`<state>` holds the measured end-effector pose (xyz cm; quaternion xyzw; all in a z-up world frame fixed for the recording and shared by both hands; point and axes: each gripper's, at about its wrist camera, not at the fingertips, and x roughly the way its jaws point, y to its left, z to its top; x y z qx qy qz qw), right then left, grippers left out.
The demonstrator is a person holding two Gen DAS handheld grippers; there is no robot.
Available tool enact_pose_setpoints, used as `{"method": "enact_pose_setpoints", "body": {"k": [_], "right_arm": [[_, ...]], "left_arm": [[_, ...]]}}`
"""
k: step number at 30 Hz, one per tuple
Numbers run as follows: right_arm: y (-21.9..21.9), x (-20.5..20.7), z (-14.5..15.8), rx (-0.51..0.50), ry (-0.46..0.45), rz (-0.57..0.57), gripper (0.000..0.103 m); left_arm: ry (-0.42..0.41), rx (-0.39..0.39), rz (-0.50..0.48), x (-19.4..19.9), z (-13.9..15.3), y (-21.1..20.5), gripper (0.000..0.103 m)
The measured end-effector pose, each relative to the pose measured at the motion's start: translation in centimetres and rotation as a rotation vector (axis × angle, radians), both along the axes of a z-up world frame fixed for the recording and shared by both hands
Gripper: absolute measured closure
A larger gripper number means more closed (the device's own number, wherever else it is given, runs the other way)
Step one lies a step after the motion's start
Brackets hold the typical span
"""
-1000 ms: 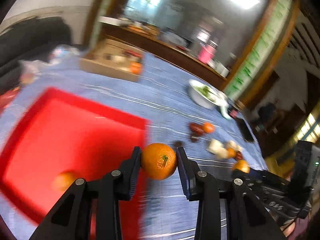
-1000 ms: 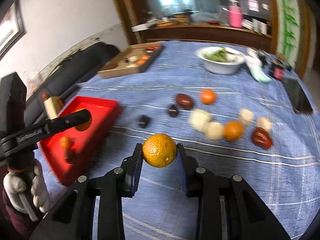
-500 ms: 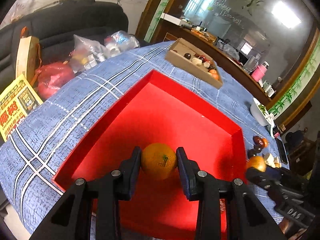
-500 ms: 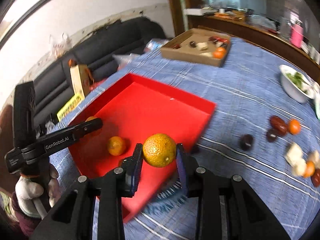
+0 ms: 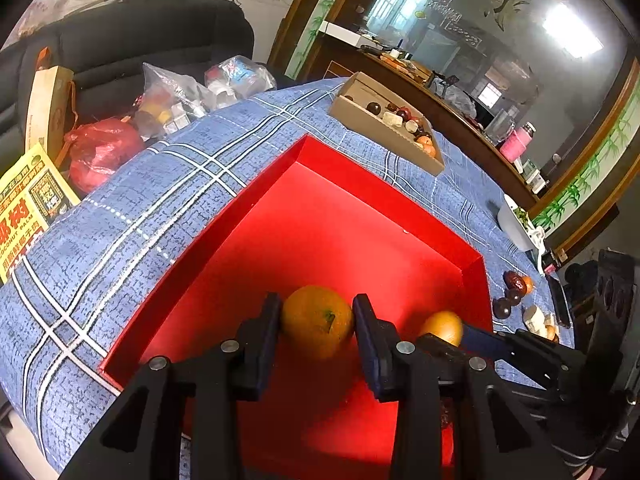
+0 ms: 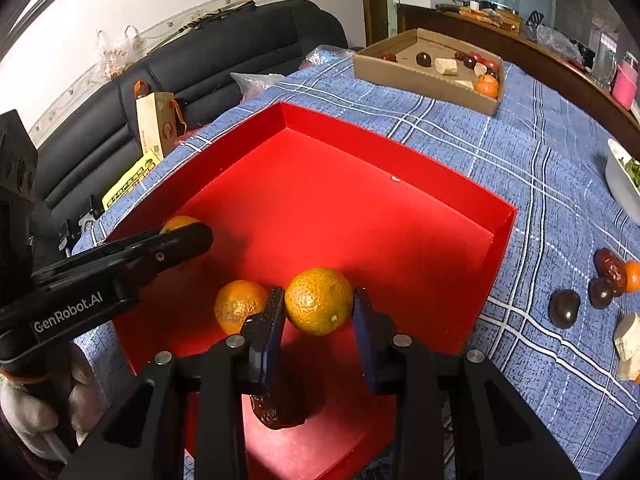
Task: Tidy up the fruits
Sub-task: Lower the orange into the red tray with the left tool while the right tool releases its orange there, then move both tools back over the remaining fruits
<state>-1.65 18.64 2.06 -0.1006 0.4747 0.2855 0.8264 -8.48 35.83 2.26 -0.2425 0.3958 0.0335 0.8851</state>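
A red tray (image 5: 360,216) (image 6: 360,184) lies on the blue checked tablecloth. My left gripper (image 5: 316,322) is shut on an orange (image 5: 318,320) low over the tray's near part. My right gripper (image 6: 318,302) is shut on another orange (image 6: 319,300) over the tray; that orange also shows in the left wrist view (image 5: 442,326). A loose orange (image 6: 239,306) and a dark date (image 6: 276,416) lie in the tray by the right gripper. The left gripper's orange (image 6: 180,224) peeks above its finger in the right wrist view.
A cardboard box (image 6: 432,68) (image 5: 384,128) with mixed fruits stands beyond the tray. Loose dates, a small orange and white pieces (image 6: 608,280) (image 5: 516,288) lie right of the tray. A white bowl (image 6: 624,184) is at far right. Bags and a black sofa (image 5: 120,80) are past the table's left edge.
Both grippers moved left from over the tablecloth to over the red tray and dropped lower, each still holding its orange.
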Motion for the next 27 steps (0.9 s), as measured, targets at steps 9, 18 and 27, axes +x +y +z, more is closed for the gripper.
{"method": "enact_pose_setpoints", "body": {"k": [9,18,27], "right_arm": [[-2.5,-1.5,3.0,0.066,-0.056,-0.025,0.059],[-12.9,-3.8,5.6,0.131,-0.125,-0.189,0.054],[-29.3,-5.5,7.1,0.105,-0.2,-0.501,0.053]], "left_arm": [[-0.016,0.031,0.025,-1.4,2.4,-1.1,0.039],[-0.048,-0.009,-0.1,-2.8,5.1,-5.8,0.036],[-0.061,0.044,-0.215,-2.9,6.7,-11.8,0.036]]}}
